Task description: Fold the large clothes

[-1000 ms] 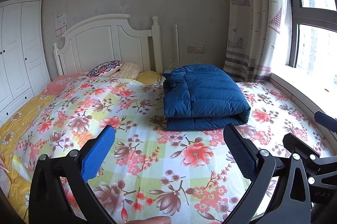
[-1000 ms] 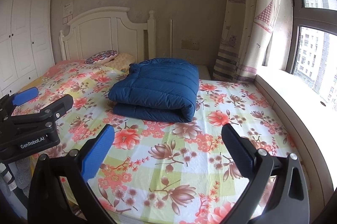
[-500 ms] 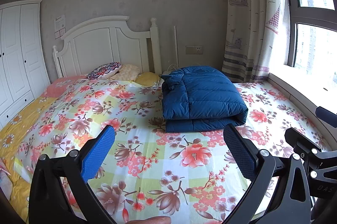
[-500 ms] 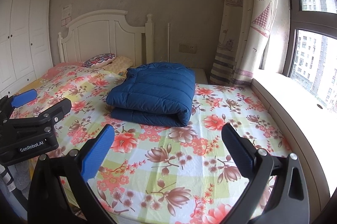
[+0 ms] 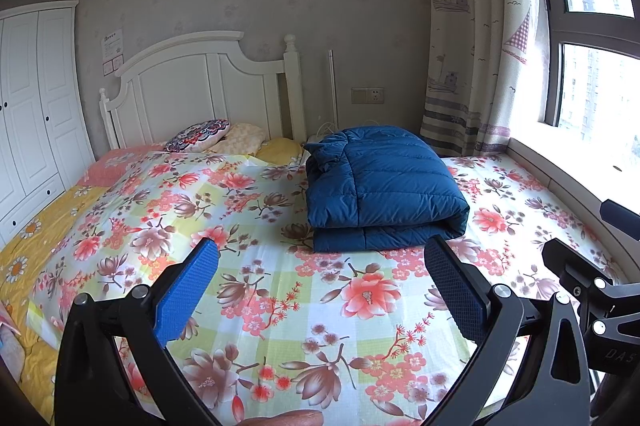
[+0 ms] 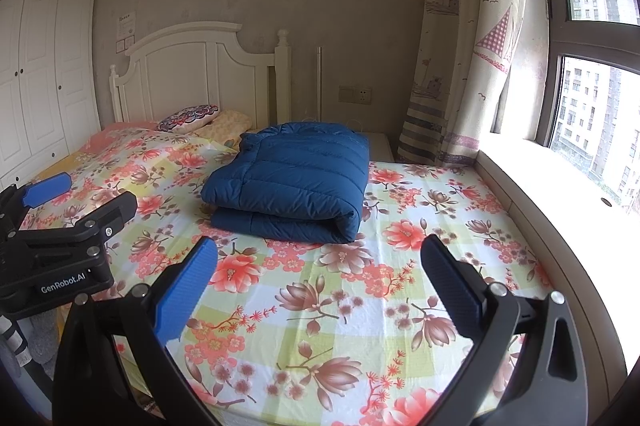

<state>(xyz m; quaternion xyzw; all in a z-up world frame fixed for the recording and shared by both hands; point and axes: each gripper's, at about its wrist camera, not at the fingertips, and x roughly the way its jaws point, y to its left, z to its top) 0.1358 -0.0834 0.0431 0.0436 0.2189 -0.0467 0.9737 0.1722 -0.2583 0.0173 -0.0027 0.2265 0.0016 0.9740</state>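
Bedroom in the left wrist view: a flowered bed (image 5: pixel 280 290), white headboard (image 5: pixel 200 93) far, curtain (image 5: pixel 468 45) right. The folded blue jacket (image 5: pixel 380 185) lies mid-bed, its far edge hidden. The left gripper (image 5: pixel 320 282) fingers are apart, empty.

In the right wrist view, the right gripper (image 6: pixel 318 278) fingers are apart too; the jacket (image 6: pixel 292 177) lies beyond, wardrobe (image 6: pixel 40 73) cut off left.

You see a deep blue quilted jacket (image 5: pixel 382 185) on a sheet (image 5: pixel 280 290) checked in pale green and white, strewn with coral and brown flowers. Each claw — left (image 5: pixel 320 280) and right (image 6: pixel 318 274) — is black with blue pads. Headboard (image 5: pixel 200 85) white; curtain (image 5: pixel 468 25) cream with sailboats.
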